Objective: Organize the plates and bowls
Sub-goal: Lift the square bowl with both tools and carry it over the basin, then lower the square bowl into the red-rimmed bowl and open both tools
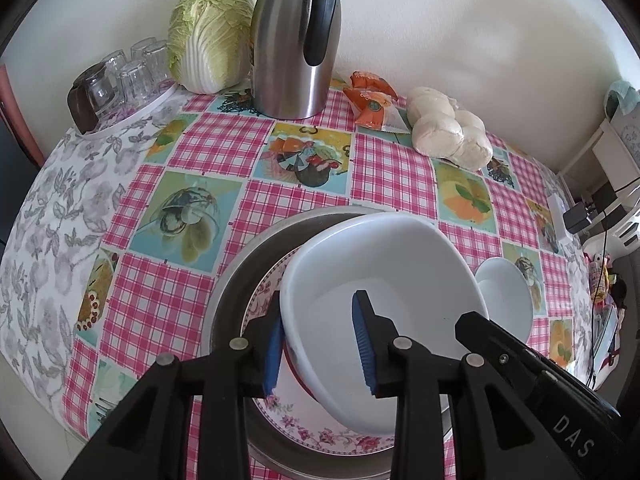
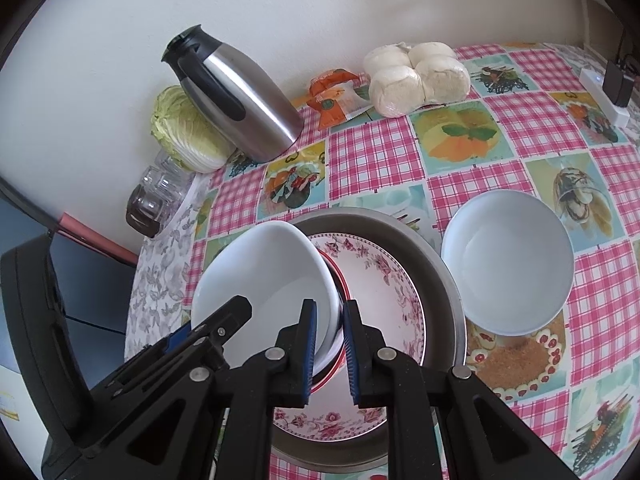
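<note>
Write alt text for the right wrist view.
Both tools grip a tilted white bowl by opposite rims over a floral plate in a metal pan; the right tool is in the foreground. A second white bowl sits to the right on the checked tablecloth.

- Tablecloth (image 1: 384, 172): pink-and-white check, with turquoise picture squares; grey leaf print along one side.
- Tilted bowl (image 1: 380, 280): plain white.
- Second bowl (image 2: 508, 264): plain white.
- Plate (image 2: 384, 272): white, pink floral border.
- Basin (image 2: 440, 276): dull steel grey.
- Flask (image 1: 292, 48): brushed silver, black handle.
- Cabbage (image 1: 208, 36): pale green and white.
- Packet (image 1: 370, 100): orange.
- Gripper pads (image 1: 362, 344): blue, on black.
</note>
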### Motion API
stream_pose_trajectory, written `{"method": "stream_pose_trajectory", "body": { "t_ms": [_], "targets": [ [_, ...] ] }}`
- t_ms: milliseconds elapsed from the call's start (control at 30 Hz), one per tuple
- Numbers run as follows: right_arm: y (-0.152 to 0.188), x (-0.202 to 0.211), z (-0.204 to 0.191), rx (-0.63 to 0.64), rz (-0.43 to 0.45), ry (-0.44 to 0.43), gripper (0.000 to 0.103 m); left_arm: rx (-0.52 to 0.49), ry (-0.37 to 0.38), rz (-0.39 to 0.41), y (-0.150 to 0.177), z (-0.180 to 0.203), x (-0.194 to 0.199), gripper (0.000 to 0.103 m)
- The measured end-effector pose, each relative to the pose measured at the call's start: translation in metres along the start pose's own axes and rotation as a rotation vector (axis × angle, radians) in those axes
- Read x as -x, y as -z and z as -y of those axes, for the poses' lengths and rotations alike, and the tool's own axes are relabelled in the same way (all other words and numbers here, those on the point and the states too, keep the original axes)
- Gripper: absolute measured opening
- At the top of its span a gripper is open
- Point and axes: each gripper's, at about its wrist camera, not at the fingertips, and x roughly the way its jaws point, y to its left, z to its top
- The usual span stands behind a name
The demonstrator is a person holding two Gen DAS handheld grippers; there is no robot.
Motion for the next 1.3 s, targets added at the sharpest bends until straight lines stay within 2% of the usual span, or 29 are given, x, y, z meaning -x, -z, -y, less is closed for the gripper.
{"method": "stream_pose_trajectory", "body": {
  "t_ms": [300, 533, 700, 767, 900, 967, 1067, 1133, 1300],
  "targets": [
    [0.0, 0.002, 0.0, -0.005, 0.001, -0.009, 0.016, 0.019, 0.027, 0.006, -0.001, -0.004, 0.004, 0.035],
    [0.0, 0.006, 0.0, -0.002, 0.007, -0.014, 0.016, 0.018, 0.013, 0.04, 0.0, -0.003, 0.015, 0.036],
    [-0.002, 0.016, -0.001, 0.011, 0.031, -0.005, 0.016, 0.027, -0.001, 0.071, 0.0, -0.007, 0.023, 0.041],
    [-0.002, 0.02, 0.0, 0.009, 0.041, 0.003, 0.029, 0.035, -0.004, 0.082, 0.0, -0.009, 0.026, 0.042],
    [-0.004, 0.024, 0.002, 0.008, 0.059, 0.029, 0.035, 0.05, -0.015, 0.105, 0.0, -0.014, 0.031, 0.056],
    [-0.005, 0.025, 0.004, 0.005, 0.061, 0.033, 0.048, 0.06, -0.021, 0.105, -0.001, -0.016, 0.03, 0.06],
    [-0.005, 0.025, 0.005, 0.006, 0.065, 0.046, 0.058, 0.065, -0.055, 0.105, -0.001, -0.019, 0.029, 0.066],
    [-0.006, 0.024, 0.006, 0.007, 0.067, 0.054, 0.064, 0.077, -0.074, 0.105, -0.002, -0.022, 0.028, 0.067],
    [-0.006, 0.023, 0.008, 0.017, 0.072, 0.085, 0.074, 0.111, -0.102, 0.112, -0.002, -0.032, 0.027, 0.081]
  ]
}}
